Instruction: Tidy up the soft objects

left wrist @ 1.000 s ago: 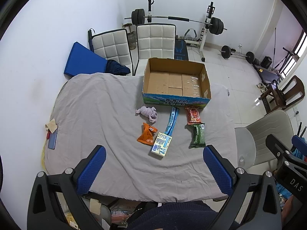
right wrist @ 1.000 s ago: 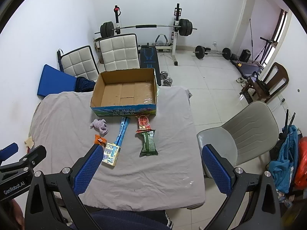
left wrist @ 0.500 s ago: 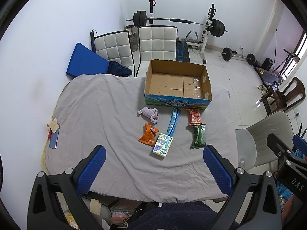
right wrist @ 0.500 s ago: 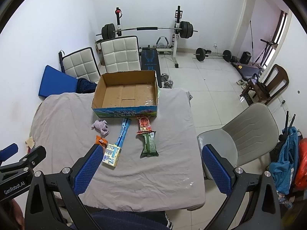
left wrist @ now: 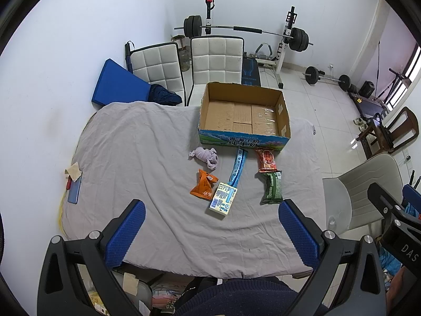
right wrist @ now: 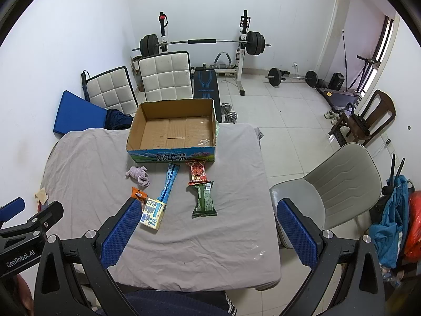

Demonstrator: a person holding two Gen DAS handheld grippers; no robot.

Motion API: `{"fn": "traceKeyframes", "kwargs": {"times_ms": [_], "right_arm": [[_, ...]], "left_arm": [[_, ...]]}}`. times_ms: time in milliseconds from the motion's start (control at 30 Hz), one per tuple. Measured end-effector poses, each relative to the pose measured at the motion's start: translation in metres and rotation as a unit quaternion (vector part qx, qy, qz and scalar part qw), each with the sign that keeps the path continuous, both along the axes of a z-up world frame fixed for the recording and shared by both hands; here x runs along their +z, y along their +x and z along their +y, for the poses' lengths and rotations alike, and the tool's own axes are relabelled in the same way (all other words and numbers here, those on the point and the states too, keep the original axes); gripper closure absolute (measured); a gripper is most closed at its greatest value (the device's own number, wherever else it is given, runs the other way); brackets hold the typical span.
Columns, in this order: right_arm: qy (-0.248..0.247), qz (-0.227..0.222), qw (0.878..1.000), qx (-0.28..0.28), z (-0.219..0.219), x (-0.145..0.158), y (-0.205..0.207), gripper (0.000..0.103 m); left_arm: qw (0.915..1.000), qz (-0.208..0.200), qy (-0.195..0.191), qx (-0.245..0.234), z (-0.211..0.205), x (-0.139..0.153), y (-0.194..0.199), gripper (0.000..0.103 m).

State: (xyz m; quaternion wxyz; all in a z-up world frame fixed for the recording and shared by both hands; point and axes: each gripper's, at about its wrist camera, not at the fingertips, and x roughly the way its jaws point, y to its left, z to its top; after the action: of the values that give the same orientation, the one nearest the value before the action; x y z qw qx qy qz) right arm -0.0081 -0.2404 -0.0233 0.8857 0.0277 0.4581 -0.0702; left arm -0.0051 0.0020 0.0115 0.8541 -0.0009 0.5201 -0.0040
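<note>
You hold the left gripper [left wrist: 210, 223] and right gripper [right wrist: 208, 223] high above the near table edge, both released and carrying nothing, so the whole layout stays in sight. The soft items lie in a cluster just in front of the empty cardboard box [left wrist: 243, 117], probably their destination: a crumpled lilac cloth [left wrist: 206, 156], orange pouch [left wrist: 203, 184], blue stick pack [left wrist: 238, 167], pale carton [left wrist: 223, 201], red packet [left wrist: 266, 160] and green packet [left wrist: 272, 188].
</note>
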Motion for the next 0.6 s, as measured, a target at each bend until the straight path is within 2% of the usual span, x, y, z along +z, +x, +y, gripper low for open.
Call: {"fn": "traceKeyframes", "kwargs": {"times_ms": [600], "right_arm": [[-0.006,-0.003,1.000,0.009,0.0038,0.0032,-0.0014,0.000]], "left_arm": [[1.0000,-0.001,0.001,-0.001,-0.0001,-0.0006,-0.0007,0.000]]}}
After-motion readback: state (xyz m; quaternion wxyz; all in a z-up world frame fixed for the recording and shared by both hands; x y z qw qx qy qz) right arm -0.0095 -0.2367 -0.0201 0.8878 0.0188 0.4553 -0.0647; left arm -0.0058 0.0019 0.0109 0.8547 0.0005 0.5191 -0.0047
